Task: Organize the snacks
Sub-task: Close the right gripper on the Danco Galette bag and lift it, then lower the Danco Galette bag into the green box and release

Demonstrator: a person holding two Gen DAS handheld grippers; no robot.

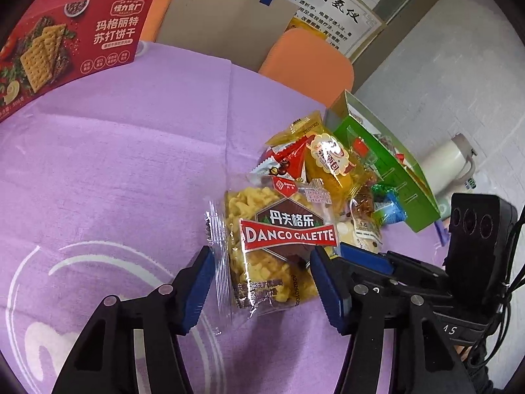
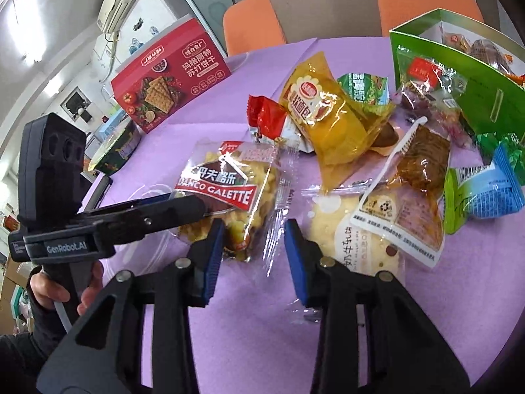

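A clear Danco Galette packet point(image 1: 279, 249) of yellow biscuits lies on the purple cloth point(image 1: 115, 164). My left gripper point(image 1: 261, 282) straddles it, and both blue pads touch the wrapper's side edges. In the right wrist view that gripper point(image 2: 193, 205) reaches in from the left over the same packet point(image 2: 229, 193). My right gripper point(image 2: 254, 257) stands open just in front of it, with only the packet's clear seal edge and bare cloth between the pads. Its right pad sits beside a white bun packet point(image 2: 354, 246). Behind lies a heap of snacks, topped by a yellow bread packet point(image 2: 331, 121).
A red cracker box point(image 1: 75, 42) stands at the back left. An open green box point(image 2: 459, 75) with packets inside stands at the back right. A white flask point(image 1: 449, 161) and orange chairs point(image 1: 311, 62) sit past the table edge. A person's hand point(image 2: 65, 292) holds the left gripper.
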